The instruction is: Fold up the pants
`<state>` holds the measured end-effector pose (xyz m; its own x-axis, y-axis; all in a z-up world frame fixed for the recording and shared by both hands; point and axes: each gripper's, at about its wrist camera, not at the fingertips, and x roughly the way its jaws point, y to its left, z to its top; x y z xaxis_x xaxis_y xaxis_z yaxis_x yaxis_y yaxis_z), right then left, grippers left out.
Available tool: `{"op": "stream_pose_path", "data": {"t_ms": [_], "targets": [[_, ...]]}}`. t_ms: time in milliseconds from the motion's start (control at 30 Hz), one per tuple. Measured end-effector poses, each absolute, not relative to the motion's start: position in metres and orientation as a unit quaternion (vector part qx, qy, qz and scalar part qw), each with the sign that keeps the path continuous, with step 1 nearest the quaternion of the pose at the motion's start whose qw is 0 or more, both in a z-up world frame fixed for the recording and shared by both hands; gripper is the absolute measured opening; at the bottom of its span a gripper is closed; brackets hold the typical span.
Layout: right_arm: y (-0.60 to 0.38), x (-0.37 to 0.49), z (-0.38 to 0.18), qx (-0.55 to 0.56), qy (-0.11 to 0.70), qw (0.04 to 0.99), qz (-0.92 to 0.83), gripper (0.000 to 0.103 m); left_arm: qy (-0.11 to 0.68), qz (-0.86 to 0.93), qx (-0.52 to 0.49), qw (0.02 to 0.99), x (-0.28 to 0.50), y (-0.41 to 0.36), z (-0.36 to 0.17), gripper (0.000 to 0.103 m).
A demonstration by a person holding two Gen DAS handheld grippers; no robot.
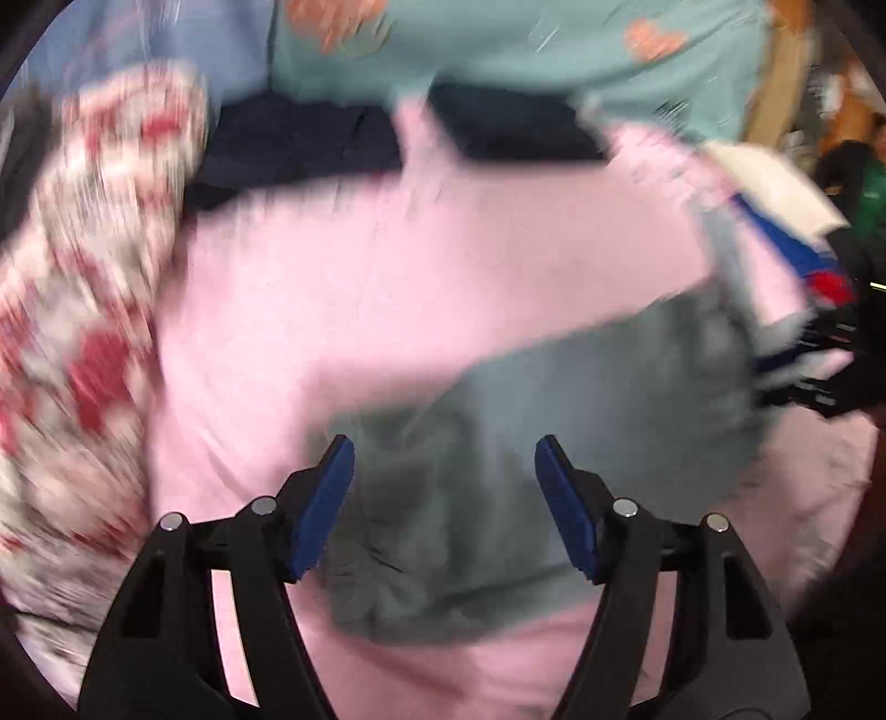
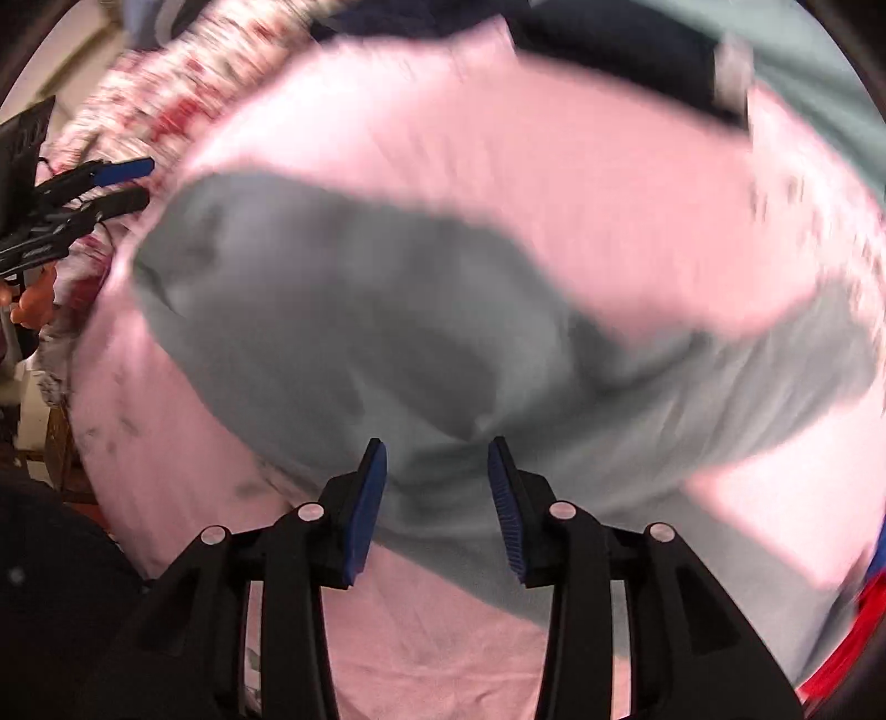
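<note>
The grey-green pants [image 2: 387, 310] lie spread on a pink sheet [image 2: 554, 183], blurred by motion. In the left wrist view the pants [image 1: 554, 432] fill the lower middle. My left gripper [image 1: 444, 448] is open and empty, its blue pads just above the pants' near end. My right gripper [image 2: 437, 448] is open and empty over the pants' lower edge. The left gripper also shows in the right wrist view [image 2: 119, 185] at the far left. In the left wrist view the right gripper [image 1: 825, 354] shows at the right edge, blurred.
A red and white patterned cloth [image 1: 77, 310] lies along the left. Dark navy fabric [image 1: 310, 144] and a teal cloth with orange prints [image 1: 554, 50] lie beyond the sheet. More patterned cloth [image 2: 183, 88] lies at the upper left of the right wrist view.
</note>
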<state>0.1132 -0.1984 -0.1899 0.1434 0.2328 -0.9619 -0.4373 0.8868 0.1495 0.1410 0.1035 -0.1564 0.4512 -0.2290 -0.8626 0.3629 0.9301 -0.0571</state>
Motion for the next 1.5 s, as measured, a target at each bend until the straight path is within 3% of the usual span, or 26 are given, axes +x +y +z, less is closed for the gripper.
{"op": "stream_pose_path", "data": {"t_ms": [100,167,333,500,667,867,1000,1267,1500], "targets": [[-0.213,0.111,-0.187,-0.062,0.619,0.751,0.222,0.039,0.509,-0.156,0.097,0.841,0.136,0.094,-0.188,0.069],[-0.235,0.120,-0.159,-0.043,0.594,0.777,0.203,0.039,0.503,-0.147,0.131,0.842,0.131,0.084,-0.182,0.069],[-0.323,0.184,-0.112,0.022,0.530,0.845,0.063,0.044,0.471,-0.063,0.056,0.878,0.134,0.101,-0.138,0.075],[-0.409,0.270,-0.129,0.129,0.505,0.852,-0.045,0.044,0.446,-0.011,0.010,0.895,0.107,0.086,-0.099,0.081],[-0.453,0.317,-0.173,0.179,0.526,0.826,-0.097,0.038,0.466,0.004,0.021,0.884,0.071,0.062,-0.096,0.084],[-0.441,0.320,-0.195,0.140,0.536,0.825,-0.114,0.035,0.494,0.006,0.022,0.869,0.060,0.048,-0.107,0.084],[-0.445,0.320,-0.195,0.137,0.537,0.826,-0.099,0.001,0.491,-0.007,0.022,0.871,0.068,0.038,-0.106,0.084],[-0.481,0.255,-0.121,0.222,0.462,0.856,-0.064,0.001,0.474,-0.071,0.056,0.876,0.086,-0.010,-0.098,0.084],[-0.532,0.136,-0.058,0.327,0.372,0.868,-0.030,0.001,0.458,-0.140,0.091,0.873,0.095,-0.069,-0.091,0.084]]}}
